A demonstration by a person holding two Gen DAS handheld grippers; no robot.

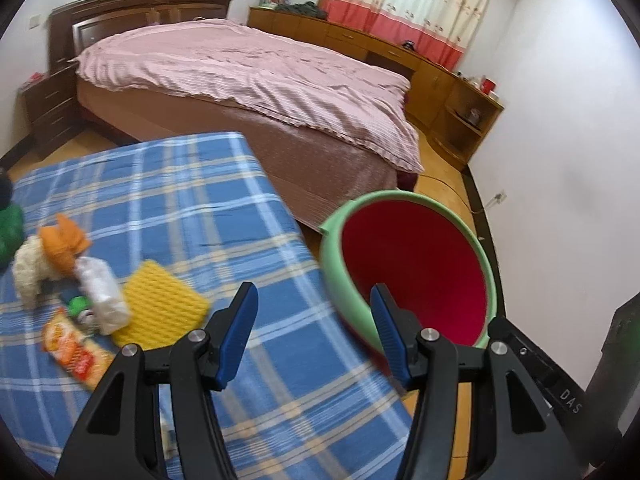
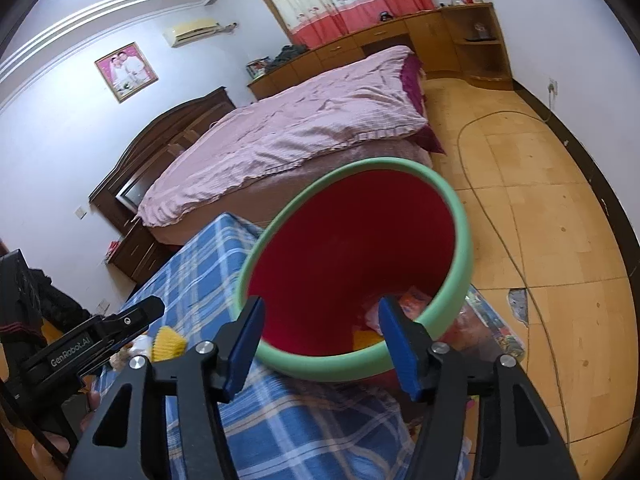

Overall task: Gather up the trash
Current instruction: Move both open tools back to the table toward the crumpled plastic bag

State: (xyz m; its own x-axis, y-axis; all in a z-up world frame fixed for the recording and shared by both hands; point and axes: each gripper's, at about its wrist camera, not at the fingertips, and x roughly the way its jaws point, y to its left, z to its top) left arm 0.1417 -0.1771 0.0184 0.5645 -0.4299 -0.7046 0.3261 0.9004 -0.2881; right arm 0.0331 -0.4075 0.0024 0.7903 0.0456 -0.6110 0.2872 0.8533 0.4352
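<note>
A bin with a green rim (image 1: 340,216) and red inside (image 1: 416,264) stands beside the table's right edge; it also shows in the right wrist view (image 2: 352,256), with some colourful wrappers (image 2: 412,304) at its bottom. On the blue plaid tablecloth (image 1: 192,200) lie an orange snack packet (image 1: 72,352), a clear plastic wrapper (image 1: 102,292), a yellow sponge (image 1: 160,304) and a small green-capped item (image 1: 78,304). My left gripper (image 1: 314,300) is open and empty above the table edge near the bin. My right gripper (image 2: 320,312) is open and empty over the bin's near rim.
A stuffed toy (image 1: 44,260) with an orange part sits at the table's left. A bed with a pink cover (image 1: 248,76) stands behind the table. Wooden cabinets (image 1: 440,76) line the far wall. A cable (image 2: 488,216) runs over the tiled floor.
</note>
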